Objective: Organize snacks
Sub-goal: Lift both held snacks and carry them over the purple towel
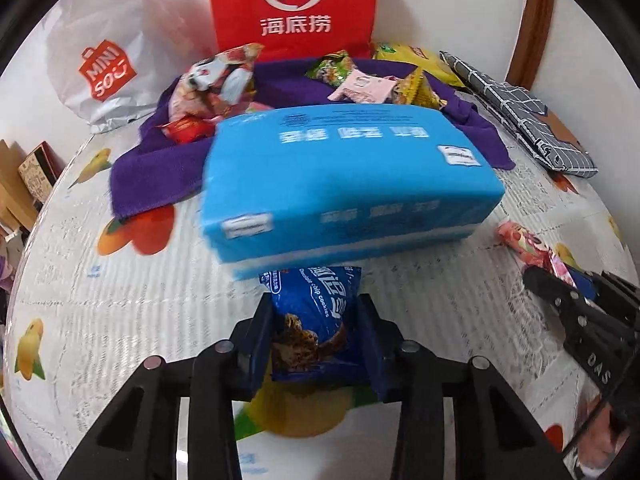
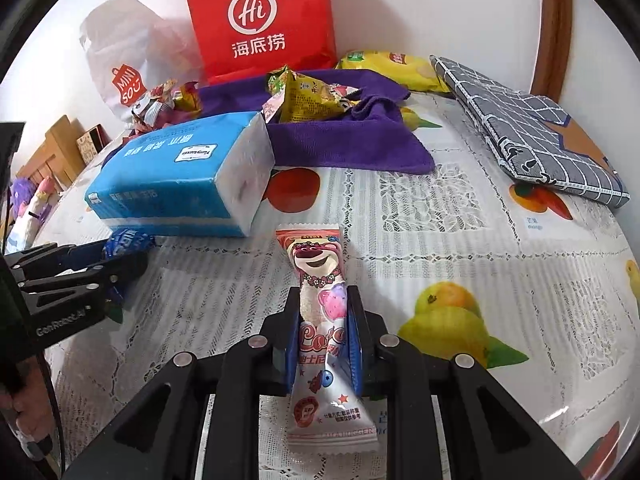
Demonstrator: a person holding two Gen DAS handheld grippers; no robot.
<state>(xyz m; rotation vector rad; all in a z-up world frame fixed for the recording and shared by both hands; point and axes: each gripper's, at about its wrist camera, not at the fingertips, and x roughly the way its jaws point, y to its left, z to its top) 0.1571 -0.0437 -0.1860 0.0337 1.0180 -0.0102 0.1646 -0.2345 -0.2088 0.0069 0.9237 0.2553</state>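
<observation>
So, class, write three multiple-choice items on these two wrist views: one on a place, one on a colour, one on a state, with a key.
1. Where is the yellow snack pile?
A. on the purple cloth
B. on the tissue pack
C. in the red bag

2. What colour is the tissue pack?
A. green
B. blue
C. orange

3. What is the right gripper doing?
A. open, empty
B. shut on a cookie packet
C. shut on the pink bear packet

Key: A, the pile lies on the cloth; B, its wrapper is blue; C, both fingers press the packet.
</observation>
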